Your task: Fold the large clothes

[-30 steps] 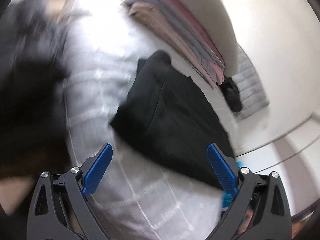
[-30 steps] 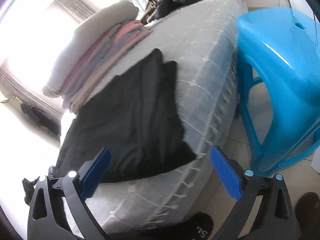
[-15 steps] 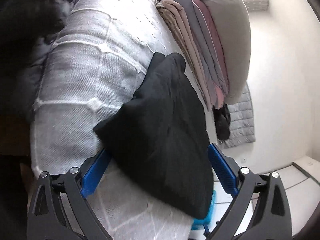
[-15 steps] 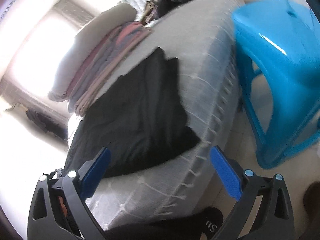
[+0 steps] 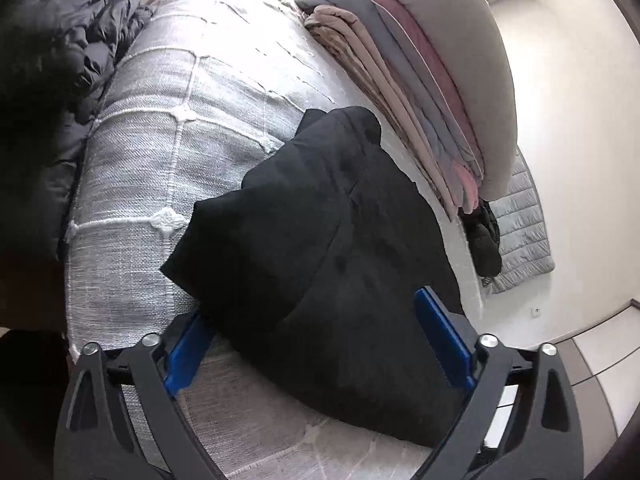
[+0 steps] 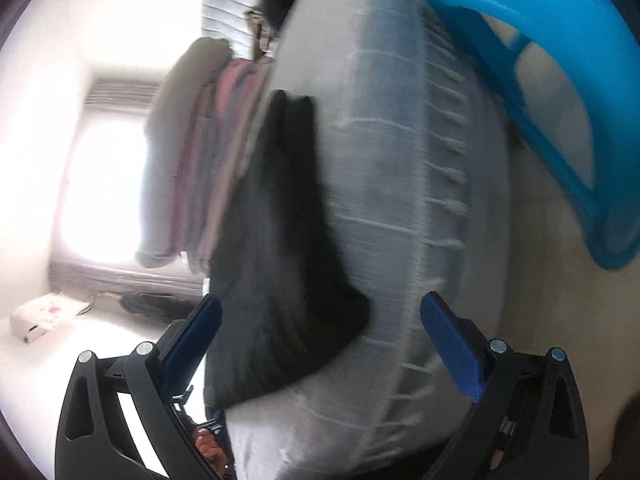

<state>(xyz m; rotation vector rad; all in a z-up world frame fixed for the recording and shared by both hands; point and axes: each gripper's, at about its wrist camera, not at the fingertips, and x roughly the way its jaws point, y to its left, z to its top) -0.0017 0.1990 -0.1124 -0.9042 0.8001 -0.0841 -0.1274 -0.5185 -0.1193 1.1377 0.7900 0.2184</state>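
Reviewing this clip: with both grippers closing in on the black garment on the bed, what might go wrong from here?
1. The black garment lies near the bed edge; a pull may drag it off.
2. The left gripper straddles thick folded layers, jaws open, so it may grab too many.
3. The right wrist view is blurred; the right gripper may miss its corner.

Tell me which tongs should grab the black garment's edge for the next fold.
Left. The left tongs are open and already straddle the black garment; the right tongs, also open, show a blurred view.

black folded garment (image 5: 340,248): 1 | grey quilted bed (image 5: 168,152): 1 | stack of folded pastel blankets (image 5: 432,92): 1 | blue plastic stool (image 6: 560,80): 1
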